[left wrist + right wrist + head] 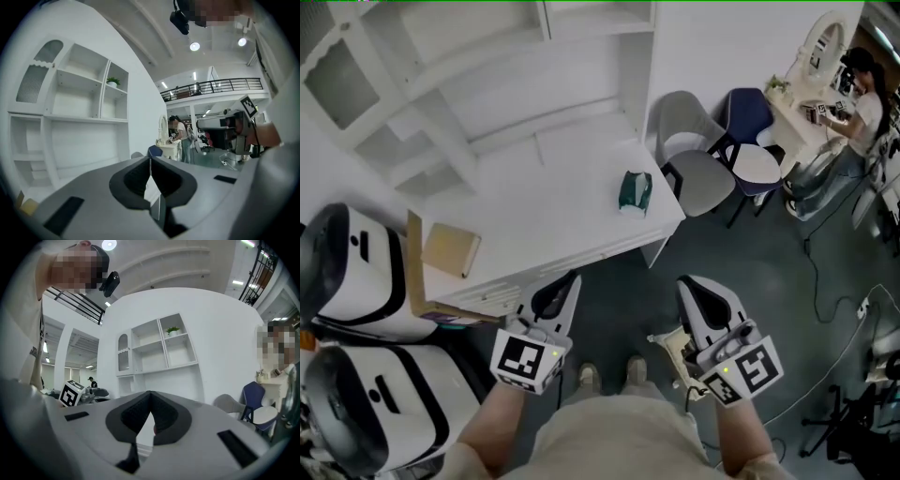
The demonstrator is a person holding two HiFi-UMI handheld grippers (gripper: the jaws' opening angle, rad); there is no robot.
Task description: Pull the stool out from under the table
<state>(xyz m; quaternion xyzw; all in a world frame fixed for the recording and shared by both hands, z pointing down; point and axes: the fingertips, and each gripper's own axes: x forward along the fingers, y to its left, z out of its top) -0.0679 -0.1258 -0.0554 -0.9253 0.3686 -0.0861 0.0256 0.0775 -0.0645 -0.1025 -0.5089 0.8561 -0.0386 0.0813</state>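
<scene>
Now holding the left gripper (565, 286) and the right gripper (696, 289) side by side above the dark floor (614, 300), just off the front edge of the white table (562, 202). Showing both pairs of jaws pressed together, with nothing between. Cannot make out the stool in any view, nor place it. Seeing on the tabletop a teal object (635, 190) and a tan notebook (450, 250), well apart.

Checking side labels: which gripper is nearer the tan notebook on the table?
Left. The left gripper is just right of the notebook, off the table edge; the right gripper is farther right, beyond it.
</scene>
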